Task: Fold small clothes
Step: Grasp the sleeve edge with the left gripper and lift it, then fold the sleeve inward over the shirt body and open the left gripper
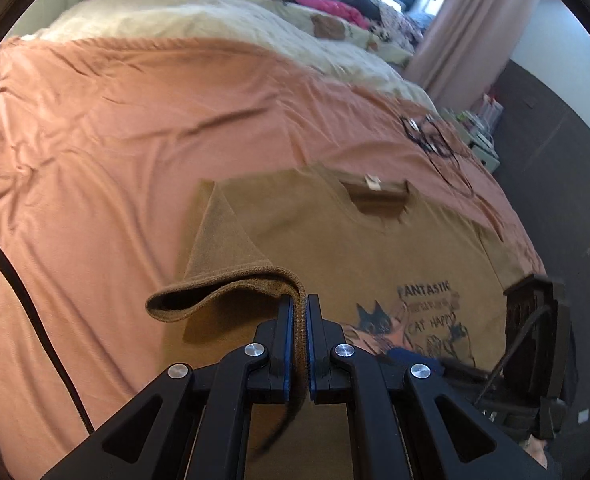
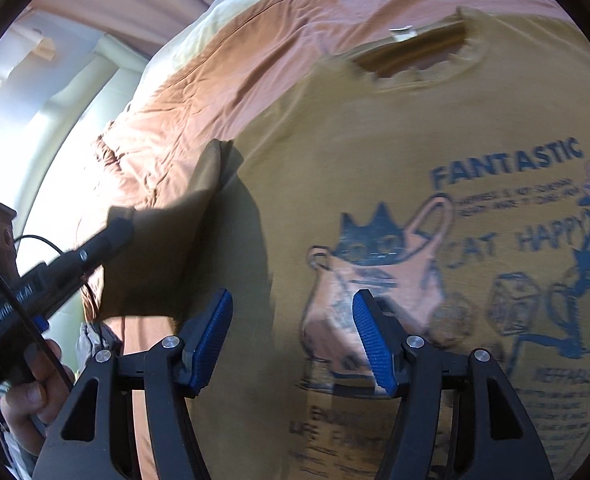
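A tan t-shirt (image 1: 335,248) with a cat print is spread flat on the pink sheet (image 1: 95,140) of a bed, collar at the far side. Its left sleeve (image 1: 231,256) is pinched and lifted by the left gripper (image 1: 299,320), jaws clamped on the hem. The right gripper (image 2: 291,336) is held over the print, jaws apart, nothing between them.

Left gripper (image 1: 299,300) fingers (image 1: 285,320) pinching tan T-shirt (image 1: 335,248) sleeve (image 1: 231,256), lifted over bed (image 1: 95,140).
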The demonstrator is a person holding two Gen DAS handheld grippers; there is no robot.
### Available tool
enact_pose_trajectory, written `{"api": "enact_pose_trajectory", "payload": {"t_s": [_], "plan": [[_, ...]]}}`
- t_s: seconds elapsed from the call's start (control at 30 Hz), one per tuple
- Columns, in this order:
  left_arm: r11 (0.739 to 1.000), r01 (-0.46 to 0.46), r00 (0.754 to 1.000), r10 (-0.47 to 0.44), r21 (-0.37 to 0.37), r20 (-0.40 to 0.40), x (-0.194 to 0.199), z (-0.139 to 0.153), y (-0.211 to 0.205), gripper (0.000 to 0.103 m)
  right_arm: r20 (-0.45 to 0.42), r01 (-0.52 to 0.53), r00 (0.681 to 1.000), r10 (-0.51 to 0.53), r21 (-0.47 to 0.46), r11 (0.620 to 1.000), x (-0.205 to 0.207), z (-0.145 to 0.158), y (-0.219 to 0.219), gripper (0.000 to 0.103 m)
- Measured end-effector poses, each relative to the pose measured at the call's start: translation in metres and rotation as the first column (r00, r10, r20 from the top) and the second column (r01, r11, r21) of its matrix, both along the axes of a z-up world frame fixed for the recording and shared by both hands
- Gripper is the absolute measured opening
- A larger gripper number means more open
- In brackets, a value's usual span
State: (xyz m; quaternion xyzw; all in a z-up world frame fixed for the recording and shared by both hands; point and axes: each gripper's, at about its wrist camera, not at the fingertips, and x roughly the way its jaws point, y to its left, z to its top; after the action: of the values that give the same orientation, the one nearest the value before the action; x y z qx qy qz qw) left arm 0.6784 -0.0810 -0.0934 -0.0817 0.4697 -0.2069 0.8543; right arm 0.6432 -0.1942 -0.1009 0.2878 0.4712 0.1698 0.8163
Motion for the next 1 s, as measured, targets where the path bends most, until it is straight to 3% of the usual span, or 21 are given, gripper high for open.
{"api": "enact_pose_trajectory", "payload": {"t_s": [0.13, 0.2, 0.23, 0.5, 0.77, 0.93, 1.0], "plan": [[1.000, 0.011, 0.999, -0.012, -0.023, -0.047, -0.003, -0.005, -0.001, 0.015, 0.008, 0.010, 1.000, -0.009, -0.048, 0.999, -0.007, 0.008, -0.004, 0.064], [0.999, -0.016, 0.999, 0.014, -0.037, -0.046, -0.005, -0.003, 0.007, 0.033, 0.019, 0.004, 1.000, -0.003, -0.052, 0.999, -0.008, 0.012, 0.001, 0.077], [0.999, -0.036, 0.999, 0.035, -0.031, -0.037, -0.007, -0.002, 0.012, 0.035, 0.027, -0.001, 1.000, 0.003, -0.057, 0.998, -0.008, 0.015, 0.005, 0.077], [0.987, -0.154, 0.986, 0.156, 0.036, -0.056, -0.015, -0.011, 0.055, 0.036, 0.039, -0.100, 0.993, 0.109, -0.185, 0.978, 0.000, 0.020, 0.044, 0.077], [0.978, -0.192, 0.969, 0.202, 0.083, -0.145, -0.025, -0.043, 0.081, 0.036, 0.039, -0.204, 0.970, 0.241, -0.407, 0.890, 0.011, 0.023, 0.096, 0.077], [0.979, -0.182, 0.961, 0.197, 0.095, -0.192, -0.031, -0.064, 0.085, 0.036, 0.018, -0.269, 0.945, 0.326, -0.525, 0.808, 0.022, 0.019, 0.132, 0.077], [0.978, -0.184, 0.955, 0.201, 0.099, -0.218, -0.032, -0.075, 0.088, 0.031, 0.004, -0.288, 0.936, 0.351, -0.564, 0.774, 0.028, 0.015, 0.144, 0.077]]}}
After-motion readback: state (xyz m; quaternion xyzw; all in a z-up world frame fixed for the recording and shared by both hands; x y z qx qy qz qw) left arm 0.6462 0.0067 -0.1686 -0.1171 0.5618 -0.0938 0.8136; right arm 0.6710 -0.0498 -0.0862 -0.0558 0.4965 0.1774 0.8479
